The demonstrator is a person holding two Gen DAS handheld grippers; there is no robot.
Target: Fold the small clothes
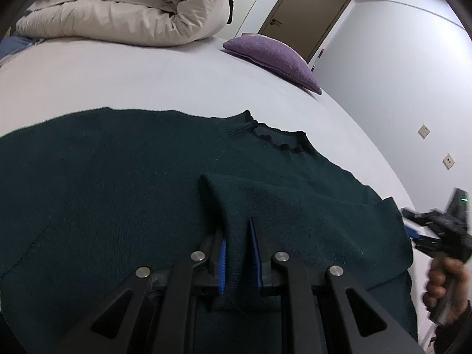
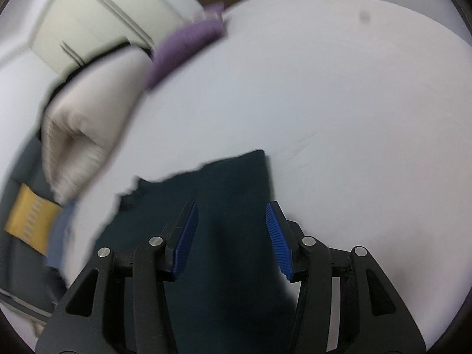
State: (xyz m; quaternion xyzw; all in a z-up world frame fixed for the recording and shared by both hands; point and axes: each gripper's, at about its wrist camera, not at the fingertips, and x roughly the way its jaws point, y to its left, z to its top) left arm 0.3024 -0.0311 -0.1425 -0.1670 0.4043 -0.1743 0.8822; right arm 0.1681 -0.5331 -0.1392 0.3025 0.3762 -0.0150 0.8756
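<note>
The left gripper (image 1: 237, 253) pinched a raised fold of the dark green knitted sweater (image 1: 118, 191) lying on the pale bed (image 1: 177, 82), presumably to carry it over; the right gripper (image 2: 231, 236) (blurred) hovered above cloth, jaws spread.

1. Sweater (image 1: 118, 183): dark green knitted cloth, matt, with a ribbed collar.
2. Sheet (image 1: 147, 79): smooth, pale cloth.
3. Cushion (image 1: 274, 56): purple, coarse-woven cloth.
4. Duvet (image 1: 118, 8): cream, puffy cloth.
5. Left gripper (image 1: 238, 253): matt black plastic, ridged blue pads, shiny metal pins.
</note>
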